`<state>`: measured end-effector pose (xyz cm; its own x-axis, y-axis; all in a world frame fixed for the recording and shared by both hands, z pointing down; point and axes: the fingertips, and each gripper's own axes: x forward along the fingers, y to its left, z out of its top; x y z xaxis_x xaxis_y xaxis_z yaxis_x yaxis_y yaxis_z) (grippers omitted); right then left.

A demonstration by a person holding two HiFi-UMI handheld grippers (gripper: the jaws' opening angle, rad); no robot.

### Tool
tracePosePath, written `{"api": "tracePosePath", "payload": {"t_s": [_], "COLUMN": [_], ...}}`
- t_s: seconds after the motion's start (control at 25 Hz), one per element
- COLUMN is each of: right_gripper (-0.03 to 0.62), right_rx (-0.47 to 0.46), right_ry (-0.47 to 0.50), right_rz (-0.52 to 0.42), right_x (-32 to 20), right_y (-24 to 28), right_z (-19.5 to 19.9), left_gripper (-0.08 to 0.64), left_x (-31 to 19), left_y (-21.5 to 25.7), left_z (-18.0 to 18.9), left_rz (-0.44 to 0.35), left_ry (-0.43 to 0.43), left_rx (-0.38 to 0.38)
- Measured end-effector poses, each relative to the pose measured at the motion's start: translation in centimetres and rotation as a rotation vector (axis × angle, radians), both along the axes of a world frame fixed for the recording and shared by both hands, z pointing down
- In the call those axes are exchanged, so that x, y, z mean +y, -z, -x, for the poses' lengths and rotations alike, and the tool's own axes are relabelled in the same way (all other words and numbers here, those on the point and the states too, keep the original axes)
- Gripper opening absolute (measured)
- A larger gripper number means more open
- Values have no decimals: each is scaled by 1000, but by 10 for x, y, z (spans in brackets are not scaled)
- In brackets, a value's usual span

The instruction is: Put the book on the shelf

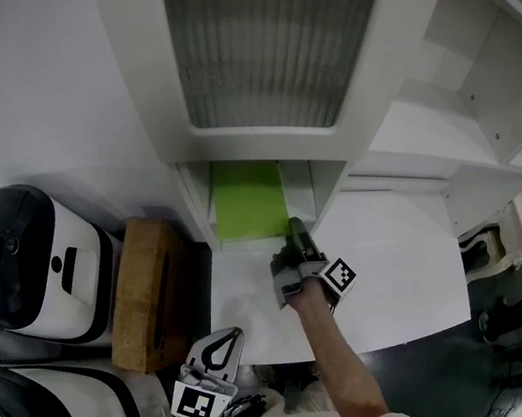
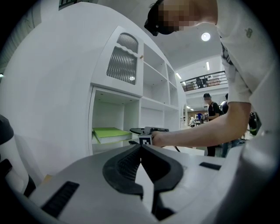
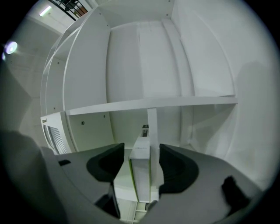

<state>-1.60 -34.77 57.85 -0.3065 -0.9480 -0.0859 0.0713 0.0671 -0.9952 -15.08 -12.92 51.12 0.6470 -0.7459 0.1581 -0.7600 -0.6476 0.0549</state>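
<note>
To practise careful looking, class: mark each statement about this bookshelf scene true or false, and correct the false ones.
1. The green book lies flat inside the white cabinet. True.
2. The left hand-held gripper grips the book. False: its jaws are together on nothing, away from the shelf.
3. The right hand-held gripper has its jaws apart, with the book's edge between them. True.
4. The book is red. False: it is green.
</note>
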Motion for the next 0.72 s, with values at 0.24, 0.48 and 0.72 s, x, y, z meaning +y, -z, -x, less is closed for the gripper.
{"api": "tracePosePath", "payload": {"t_s": [0.24, 0.48, 0.72], "right_gripper": [231, 116, 12], "right_rx": [122, 263, 384], "right_ry": [37, 96, 137], "right_rz": [-61, -114, -172], "right_x": [22, 44, 61], "right_y": [6, 17, 27], "right_z": [-17, -18, -15], "left_gripper": [9, 9, 9], "left_x": [2, 5, 10], "left_y": [0, 3, 5], "left_z": [-2, -14, -25], "left_rz": [-1, -21, -22], "left_ry": [4, -22, -38], "left_rx": [3, 10, 17]}}
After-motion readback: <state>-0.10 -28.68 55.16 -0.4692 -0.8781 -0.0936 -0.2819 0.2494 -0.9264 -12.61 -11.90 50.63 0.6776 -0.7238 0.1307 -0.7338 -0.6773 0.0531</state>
